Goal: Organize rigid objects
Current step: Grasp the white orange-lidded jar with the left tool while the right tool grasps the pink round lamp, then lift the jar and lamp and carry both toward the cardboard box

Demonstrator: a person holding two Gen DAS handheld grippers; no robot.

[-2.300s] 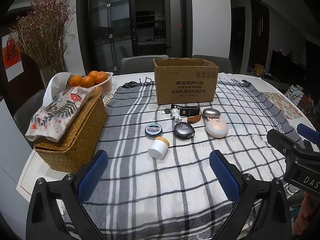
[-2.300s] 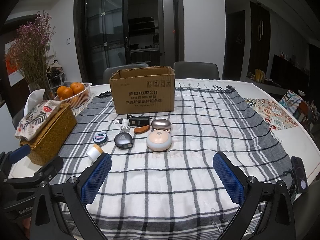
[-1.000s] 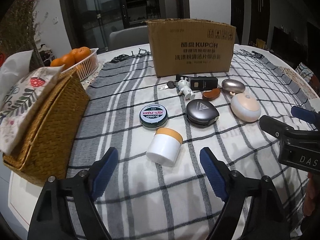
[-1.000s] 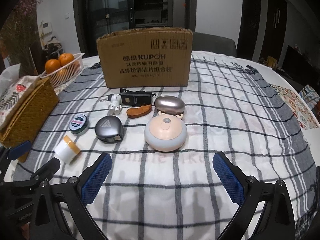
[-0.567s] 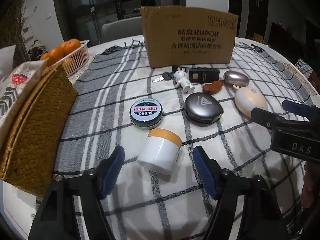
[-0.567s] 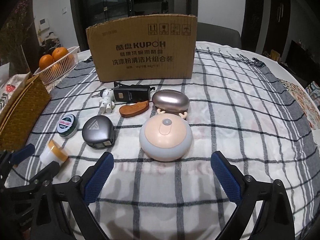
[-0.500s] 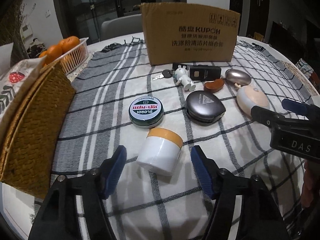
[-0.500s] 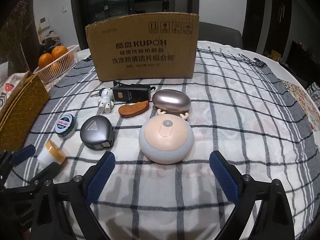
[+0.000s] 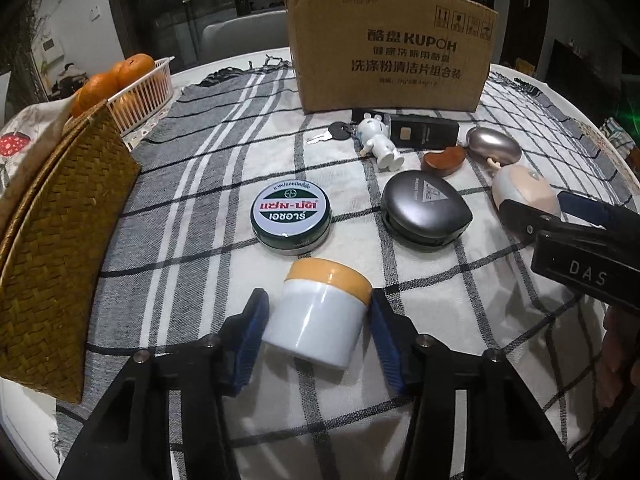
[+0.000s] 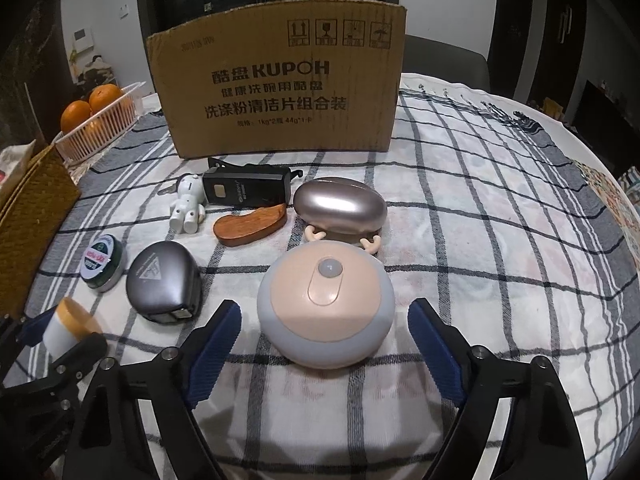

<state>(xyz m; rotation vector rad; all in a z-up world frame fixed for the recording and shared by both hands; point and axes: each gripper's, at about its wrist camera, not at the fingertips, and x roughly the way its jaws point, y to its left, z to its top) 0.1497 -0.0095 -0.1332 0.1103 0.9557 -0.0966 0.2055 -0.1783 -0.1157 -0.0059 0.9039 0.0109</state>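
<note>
A white jar with an orange lid (image 9: 320, 312) lies on the checked cloth between the fingers of my left gripper (image 9: 318, 330); the blue pads sit close on both sides, with a small gap on the left. It also shows in the right wrist view (image 10: 68, 326). My right gripper (image 10: 324, 344) is open around a round pink and grey lamp (image 10: 326, 304), clear of both sides. Behind lie a green tin (image 9: 291, 216), a grey case (image 9: 424, 210), a metallic oval case (image 10: 340, 208), a wooden piece (image 10: 250, 226), a black device (image 10: 246, 188) and a white figurine (image 10: 187, 204).
A cardboard box (image 10: 276, 92) stands open-topped behind the objects. A woven basket (image 9: 52, 240) is at the left, with a white basket of oranges (image 9: 128, 88) behind it. A key (image 9: 332, 134) lies beside the figurine. The table edge curves at the right.
Both grippers moved forward and down toward the table. The left fingers narrowed around the white jar. The right fingers now flank the pink lamp.
</note>
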